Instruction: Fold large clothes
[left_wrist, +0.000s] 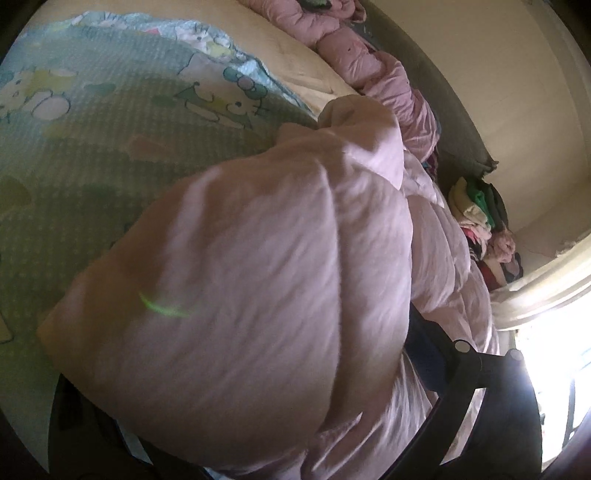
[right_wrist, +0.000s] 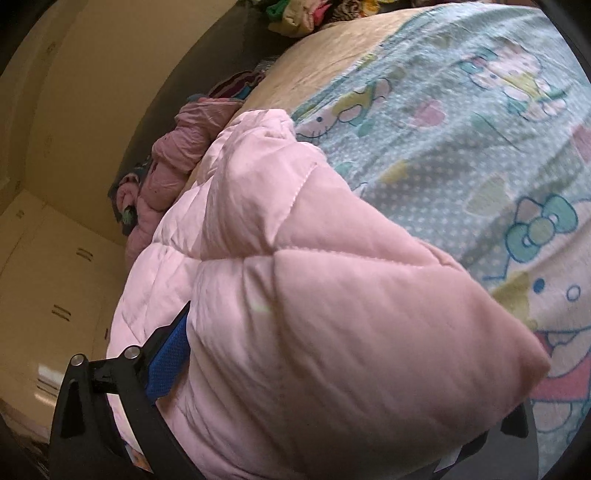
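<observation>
Right tongs (right_wrist: 295, 387): jaws stand wide with a puffy fold of the pink quilted coat (right_wrist: 314, 314) bulging between them; only the near-left finger with its blue pad (right_wrist: 168, 363) shows clearly, so whether the pads press the cloth cannot be told. Left tongs (left_wrist: 258, 369): likewise spread around a bulk of the same coat (left_wrist: 258, 258), one dark finger (left_wrist: 461, 369) visible at right; grip not confirmed. The coat lies on the bed (right_wrist: 461, 129), over the cartoon-print sheet, its length running away from both tongs toward the far clothes pile (left_wrist: 480, 206). Judgement: both hands stand equally close, one at each side of the near edge.
</observation>
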